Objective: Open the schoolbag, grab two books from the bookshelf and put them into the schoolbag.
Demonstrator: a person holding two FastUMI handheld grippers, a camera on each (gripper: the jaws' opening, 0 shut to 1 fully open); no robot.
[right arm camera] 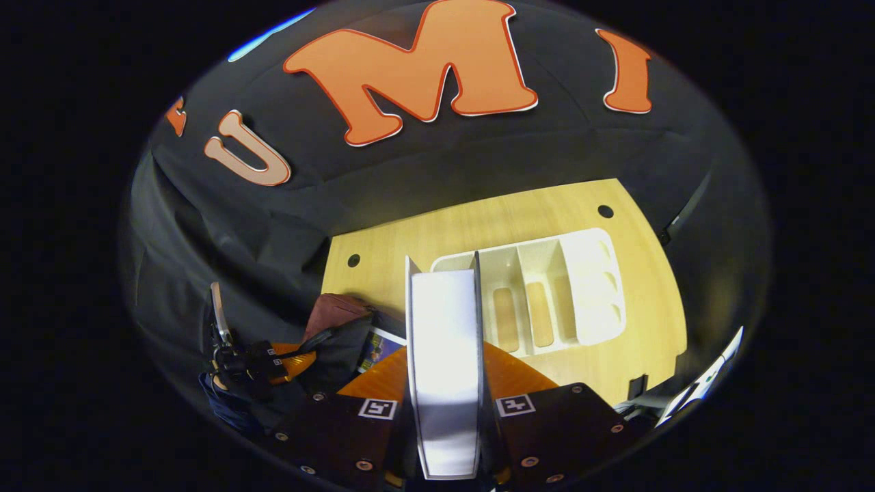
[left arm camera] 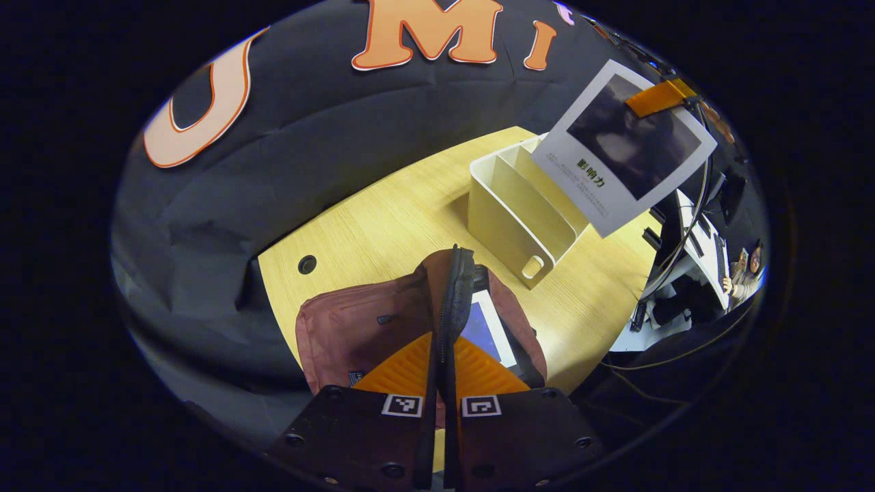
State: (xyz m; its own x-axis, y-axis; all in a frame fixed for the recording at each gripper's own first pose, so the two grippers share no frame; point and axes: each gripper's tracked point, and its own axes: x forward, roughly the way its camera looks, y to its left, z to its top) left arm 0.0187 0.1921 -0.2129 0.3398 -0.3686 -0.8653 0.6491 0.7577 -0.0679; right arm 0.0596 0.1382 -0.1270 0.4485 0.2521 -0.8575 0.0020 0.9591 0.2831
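Note:
The maroon schoolbag (left arm camera: pixel 355 328) lies on the wooden table (left arm camera: pixel 383 225) with its mouth held up. My left gripper (left arm camera: pixel 444 348) is shut on the bag's black zipper edge (left arm camera: pixel 456 287). Inside the bag lies a book with a blue cover (left arm camera: pixel 485 328). In the air above the white bookshelf (left arm camera: pixel 519 212) hangs a second book (left arm camera: pixel 625 147), white with a dark picture, held by my right gripper (left arm camera: pixel 656 98). In the right gripper view that gripper (right arm camera: pixel 444 348) is shut on this book's white page edge (right arm camera: pixel 444 321), over the bare bookshelf (right arm camera: pixel 547 294). The bag (right arm camera: pixel 335 314) and left gripper (right arm camera: pixel 266 362) are at lower left.
The table has round cable holes (left arm camera: pixel 307 264) (right arm camera: pixel 605 211). Black cloth walls close off the back and left. Past the table's right edge stand a desk with a monitor (left arm camera: pixel 690 239), hanging cables (left arm camera: pixel 683 273) and a seated person (left arm camera: pixel 745 270).

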